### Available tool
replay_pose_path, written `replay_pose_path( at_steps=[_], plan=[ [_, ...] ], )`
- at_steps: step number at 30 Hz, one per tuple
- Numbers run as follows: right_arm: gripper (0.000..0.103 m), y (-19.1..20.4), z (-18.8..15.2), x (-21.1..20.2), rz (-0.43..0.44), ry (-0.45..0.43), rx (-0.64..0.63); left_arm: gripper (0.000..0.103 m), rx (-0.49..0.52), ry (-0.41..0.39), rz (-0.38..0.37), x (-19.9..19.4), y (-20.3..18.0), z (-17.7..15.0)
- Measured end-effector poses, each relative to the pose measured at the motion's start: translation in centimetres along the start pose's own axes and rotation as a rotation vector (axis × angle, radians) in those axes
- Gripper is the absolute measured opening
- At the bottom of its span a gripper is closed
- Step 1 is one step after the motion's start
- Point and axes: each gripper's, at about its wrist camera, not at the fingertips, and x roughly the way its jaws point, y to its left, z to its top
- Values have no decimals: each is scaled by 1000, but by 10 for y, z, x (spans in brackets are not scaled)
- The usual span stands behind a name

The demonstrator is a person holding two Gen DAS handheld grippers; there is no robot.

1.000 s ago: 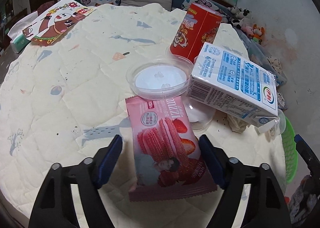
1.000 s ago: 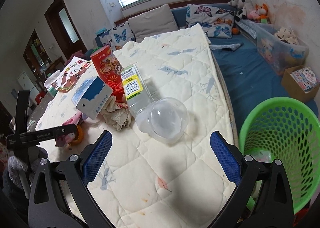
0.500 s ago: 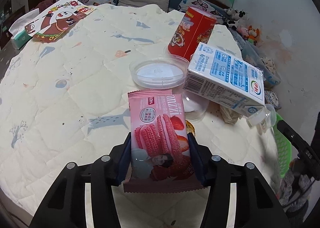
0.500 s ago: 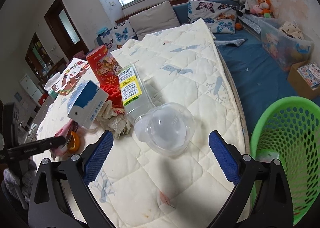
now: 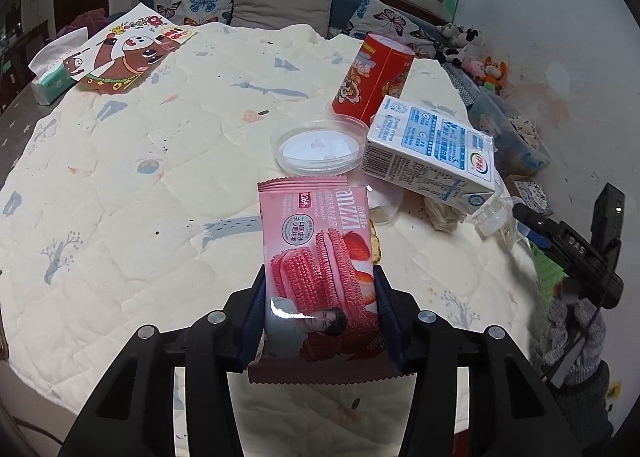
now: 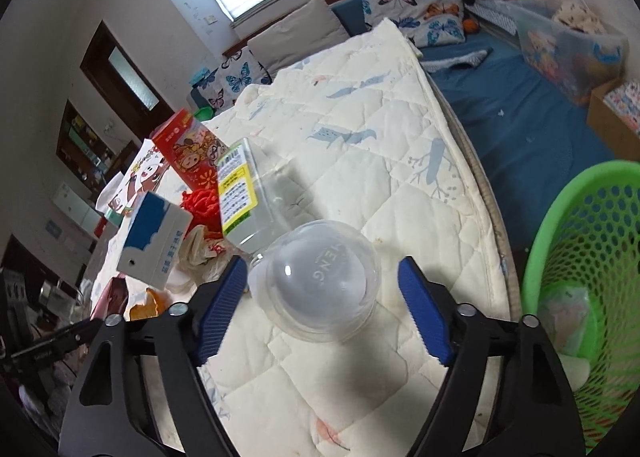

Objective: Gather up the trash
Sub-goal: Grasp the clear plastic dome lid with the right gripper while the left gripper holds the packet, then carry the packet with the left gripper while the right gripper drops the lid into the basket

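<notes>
Slippage is my main worry: my left gripper (image 5: 320,317) has the pink cookie packet (image 5: 318,269) pinched only by its lower half, blue pads pressed to either side, and the film is glossy and soft, so I judge it could buckle or slide out on the way to the basket. The packet's top edge sticks forward toward the round plastic lid (image 5: 318,145) and the milk carton (image 5: 430,155); a careless swing could knock either, or the red tube (image 5: 374,79) behind them.

My right gripper (image 6: 320,305) is wide open and has hold of nothing. The clear dome lid (image 6: 316,285) lies on the quilt (image 6: 360,137) between its fingers, nearer the left one, with a gap on both sides. The dome is smooth and rounded, so closing off-centre would likely squirt it forward into the clear bottle (image 6: 248,197) it seems to touch, or crush it. The crumpled tissue (image 6: 200,249) and the blue-and-white carton (image 6: 154,233) crowd the left finger.

The green basket (image 6: 584,257) stands off the quilt's edge to my right, below table level, with some trash already inside. Dropping from too far out could miss its rim.
</notes>
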Motion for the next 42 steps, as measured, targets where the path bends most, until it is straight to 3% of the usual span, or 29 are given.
replay_pose_path(
  at_steps=[4,14,22,32,42],
  plan=[
    [63,-4,-1,3,45,12,34,48,0,-20,-4,-11,0,-1],
    [63,4,-4,-21,27,-48,2,48,46,-87,-46,-41,-17,3],
    [63,-2,-13,-64,-31,-110,-23,48,145,-122,-120,-52,-63,12],
    [63,-73,-33,-125,-204,-146,55,48,306,-92,-238,-29,-155,26],
    [64,-146,-53,-153,-332,-156,177,48,444,-35,-290,8,-244,26]
  ],
)
